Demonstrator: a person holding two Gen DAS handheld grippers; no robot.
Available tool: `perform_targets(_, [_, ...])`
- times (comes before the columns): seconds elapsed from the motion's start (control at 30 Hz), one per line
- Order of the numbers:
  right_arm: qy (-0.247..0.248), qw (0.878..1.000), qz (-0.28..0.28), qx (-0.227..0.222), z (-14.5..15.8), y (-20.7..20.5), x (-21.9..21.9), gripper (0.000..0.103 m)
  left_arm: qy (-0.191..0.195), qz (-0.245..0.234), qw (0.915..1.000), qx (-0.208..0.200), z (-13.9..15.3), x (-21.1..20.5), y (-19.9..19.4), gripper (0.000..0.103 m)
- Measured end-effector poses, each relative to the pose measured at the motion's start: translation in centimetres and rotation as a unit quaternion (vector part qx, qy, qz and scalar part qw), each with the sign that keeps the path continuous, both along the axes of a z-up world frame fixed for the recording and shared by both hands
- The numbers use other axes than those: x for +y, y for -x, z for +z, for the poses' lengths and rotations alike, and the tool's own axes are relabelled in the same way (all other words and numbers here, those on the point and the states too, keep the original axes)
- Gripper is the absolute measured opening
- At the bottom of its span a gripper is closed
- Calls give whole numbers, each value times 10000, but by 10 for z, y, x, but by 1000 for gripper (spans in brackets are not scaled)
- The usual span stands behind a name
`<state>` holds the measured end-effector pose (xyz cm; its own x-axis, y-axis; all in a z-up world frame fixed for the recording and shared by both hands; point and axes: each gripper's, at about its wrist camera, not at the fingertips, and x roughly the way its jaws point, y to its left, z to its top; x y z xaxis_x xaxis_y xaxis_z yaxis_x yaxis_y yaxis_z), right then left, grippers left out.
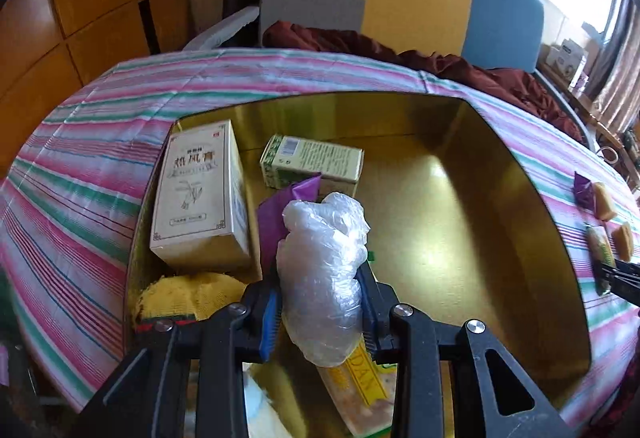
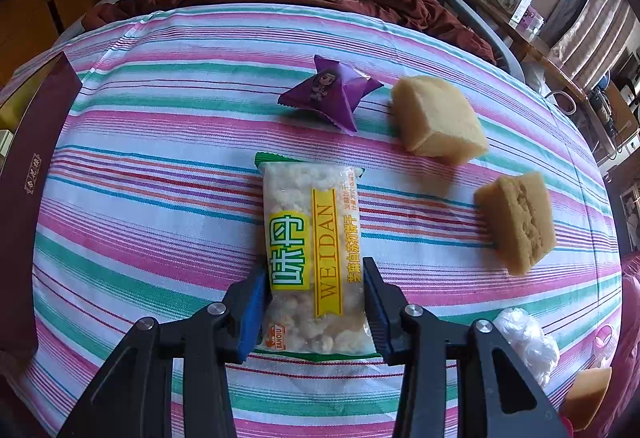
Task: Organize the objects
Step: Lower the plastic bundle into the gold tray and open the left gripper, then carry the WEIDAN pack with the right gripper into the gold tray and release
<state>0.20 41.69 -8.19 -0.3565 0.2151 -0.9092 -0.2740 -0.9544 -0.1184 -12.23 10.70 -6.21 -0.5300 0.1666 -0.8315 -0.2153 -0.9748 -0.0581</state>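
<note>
My left gripper (image 1: 320, 278) is shut on a crumpled clear plastic bag (image 1: 324, 262) and holds it over the gold-lined box (image 1: 480, 166). In the box lie a cream carton (image 1: 198, 194), a small green-and-cream carton (image 1: 316, 162), a purple packet (image 1: 280, 214), a yellow cloth (image 1: 192, 296) and a WEIDAN snack packet (image 1: 356, 386). My right gripper (image 2: 316, 270) is shut on another WEIDAN snack packet (image 2: 312, 238), which lies flat on the striped cloth (image 2: 140, 198). From the left wrist view this gripper (image 1: 618, 276) shows at the right edge.
On the striped cloth beyond the right gripper lie a purple candy packet (image 2: 328, 94) and two tan sponge blocks (image 2: 436, 118) (image 2: 516, 222). A ball of clear plastic (image 2: 528, 342) and another sponge (image 2: 588, 394) sit at lower right. The box's maroon wall (image 2: 28, 174) stands at left.
</note>
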Motion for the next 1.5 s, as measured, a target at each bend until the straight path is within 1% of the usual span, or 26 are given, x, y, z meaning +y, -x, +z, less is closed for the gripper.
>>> perform_targets(0.03, [1,10000,7,-1,0,0,1,44,-58,40,10000,-44,-3,-2,2,34])
perform_targets(0.1, [-10,10000,21,-3,-1,-1,1,44,-23,50,10000,-21,-3,-2,2,35])
perform_targets(0.17, [-17,10000,27,-4,0,-1,0,44,-1,63,10000,1,-3,-1,1,43])
perform_targets(0.2, [-15,10000,24,-4,0,-1,0,44,-2,71,10000,-11,-3,-1,1,44])
perform_targets(0.27, [-15,10000,20,-3,0,-2,-1,44,-18,105,9999,13,-1,-3,-1,50])
perform_targets(0.33, [-15,10000,20,-3,0,-1,0,44,-76,130,9998,87,4,-6,-5,53])
perform_targets(0.43, [-7,10000,21,-1,-1,-1,2,44,-84,130,9994,314,15,-10,-16,58])
perform_targets(0.53, [-21,10000,22,1,-1,-1,2,44,-106,95,9985,538,27,-13,-29,60])
perform_targets(0.67, [-75,10000,32,1,-2,1,2,43,-89,-3,9960,884,45,-17,-49,64])
perform_targets(0.77, [-90,9999,45,-20,-2,0,1,43,-124,-51,9943,1056,56,-21,-63,66])
perform_targets(0.87, [-76,10000,36,-38,-2,0,0,43,-136,-88,9933,1146,62,-26,-73,68])
perform_targets(1.1, [-21,10000,-18,-83,-2,-2,-5,43,-267,-64,9934,1115,64,-39,-87,68])
perform_targets(1.2, [176,9998,-80,-84,1,-4,-9,42,-296,-38,9936,1090,62,-45,-90,68])
perform_targets(1.27, [418,9991,-106,-35,2,-5,-11,42,-315,-21,9937,1073,60,-49,-92,69])
perform_targets(1.37, [593,9981,-139,78,7,-6,-18,42,-352,13,9939,1048,59,-55,-94,69])
perform_targets(1.5, [776,9959,4,460,32,-7,-34,42,-395,79,9937,1044,57,-64,-98,70])
